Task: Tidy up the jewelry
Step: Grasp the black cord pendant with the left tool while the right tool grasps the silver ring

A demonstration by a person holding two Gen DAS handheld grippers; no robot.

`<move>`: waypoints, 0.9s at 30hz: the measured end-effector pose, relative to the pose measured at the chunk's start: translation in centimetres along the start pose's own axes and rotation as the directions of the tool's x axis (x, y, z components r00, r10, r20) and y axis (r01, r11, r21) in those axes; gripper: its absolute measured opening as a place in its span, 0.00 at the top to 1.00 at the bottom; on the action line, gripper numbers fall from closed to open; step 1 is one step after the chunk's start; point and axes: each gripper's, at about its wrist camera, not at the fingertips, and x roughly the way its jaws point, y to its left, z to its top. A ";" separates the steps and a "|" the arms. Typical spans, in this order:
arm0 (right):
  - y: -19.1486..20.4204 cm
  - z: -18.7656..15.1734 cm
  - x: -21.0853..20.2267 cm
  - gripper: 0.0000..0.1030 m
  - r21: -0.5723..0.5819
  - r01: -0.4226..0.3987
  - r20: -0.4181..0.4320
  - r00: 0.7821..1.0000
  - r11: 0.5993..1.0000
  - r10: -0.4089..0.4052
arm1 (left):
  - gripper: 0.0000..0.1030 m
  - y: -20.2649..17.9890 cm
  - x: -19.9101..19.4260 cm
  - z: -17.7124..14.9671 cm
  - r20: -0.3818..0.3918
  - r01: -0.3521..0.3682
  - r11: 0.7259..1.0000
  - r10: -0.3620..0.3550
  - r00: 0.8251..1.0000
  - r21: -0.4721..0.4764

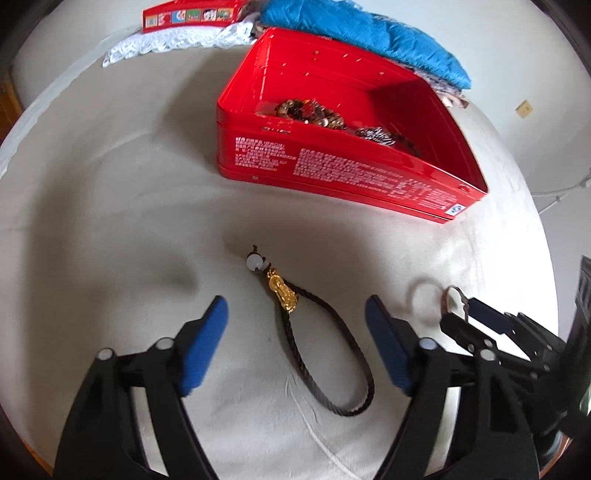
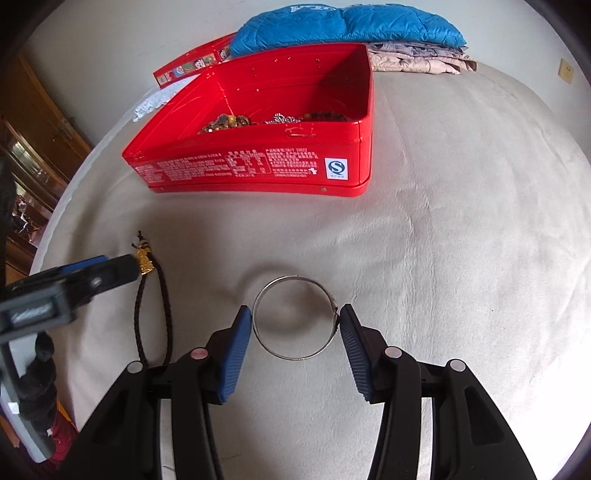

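1. Between the ribbed blue pads of the right gripper (image 2: 295, 325) a single thin silver bangle (image 2: 295, 319) is sitting; both pads are touching its round metal rim on opposite sides, pinching it just over the cloth.
2. Beside it, the left gripper (image 1: 297, 325) is hanging with its jaws spread wide and nothing pressed between them; one dark braided cord bracelet (image 1: 325, 354) is lying in a long loop on the cloth below the gap, touched by neither pad.
3. That cord is carrying one small gold charm (image 1: 282, 293) and one milky round bead (image 1: 255, 263) at its far end.
4. Both pieces are resting on a soft, cream, suede-like bedcover (image 2: 461, 240), which is creasing slightly under the bangle.
5. Farther back, one glossy red tin box (image 2: 258, 173) is standing open, rectangular with rounded corners and white print along its front wall; inside it, near that wall, are lying a heap of brown and amber beads (image 2: 229, 122) and a heap of small silvery ones (image 2: 282, 119).
6. Behind the box, one flat red lid (image 1: 192, 16) with cartoon pictures on its edge is lying on a piece of white lace (image 1: 173, 40), and one quilted blue garment (image 2: 347, 27) is sitting folded on top of beige patterned fabric (image 2: 417, 59).
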 end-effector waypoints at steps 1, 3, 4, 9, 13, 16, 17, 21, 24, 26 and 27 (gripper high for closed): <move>0.0 0.0 0.0 0.52 -0.002 -0.003 0.002 1.000 1.000 0.003 | 0.29 0.0 0.3 0.2 -0.005 -0.008 1.000 0.008 1.000 -0.007; 0.0 0.0 0.0 0.52 -0.004 -0.008 0.005 1.000 1.000 0.008 | 0.31 0.0 0.8 0.5 -0.008 -0.033 0.999 0.033 0.999 -0.016; 0.0 0.0 0.0 0.52 -0.006 -0.010 0.007 1.000 1.000 0.010 | 0.33 0.1 1.1 0.6 -0.010 -0.046 0.999 0.046 0.999 -0.021; -0.3 -0.1 0.0 0.52 -0.007 -0.020 0.009 1.000 1.000 0.020 | 0.40 -0.1 2.3 1.1 -0.024 -0.088 0.996 0.087 0.996 -0.022; -0.5 -0.2 0.0 0.52 -0.005 -0.021 0.009 1.000 1.000 0.021 | 0.48 -0.7 2.8 1.5 -0.021 -0.109 0.994 0.109 0.994 -0.012; -0.8 -0.1 0.0 0.52 0.000 -0.024 0.008 1.000 1.000 0.024 | 0.69 -1.0 2.9 1.8 -0.012 -0.123 0.992 0.123 0.992 0.001; -0.9 -0.1 0.0 0.52 0.001 -0.024 0.007 1.000 1.000 0.024 | 0.78 -1.1 2.9 1.8 -0.013 -0.116 0.993 0.116 0.993 0.008; -1.3 0.0 0.0 0.52 0.008 -0.025 0.005 1.000 1.000 0.025 | 0.93 -1.0 2.9 1.7 -0.021 -0.082 0.997 0.082 0.996 0.009; -1.3 0.0 -0.1 0.52 0.004 -0.025 0.007 1.000 1.000 0.025 | 0.93 -1.0 2.7 1.4 -0.014 -0.063 0.998 0.063 0.998 0.013; -1.1 0.0 -0.3 0.52 0.001 -0.025 0.011 1.000 1.000 0.025 | 0.93 -1.1 2.4 1.0 -0.008 -0.052 0.998 0.052 0.999 0.022; -1.0 0.0 -0.4 0.52 -0.001 -0.024 0.014 1.000 1.000 0.024 | 0.93 -1.3 2.2 0.8 -0.002 -0.049 0.998 0.049 0.999 0.030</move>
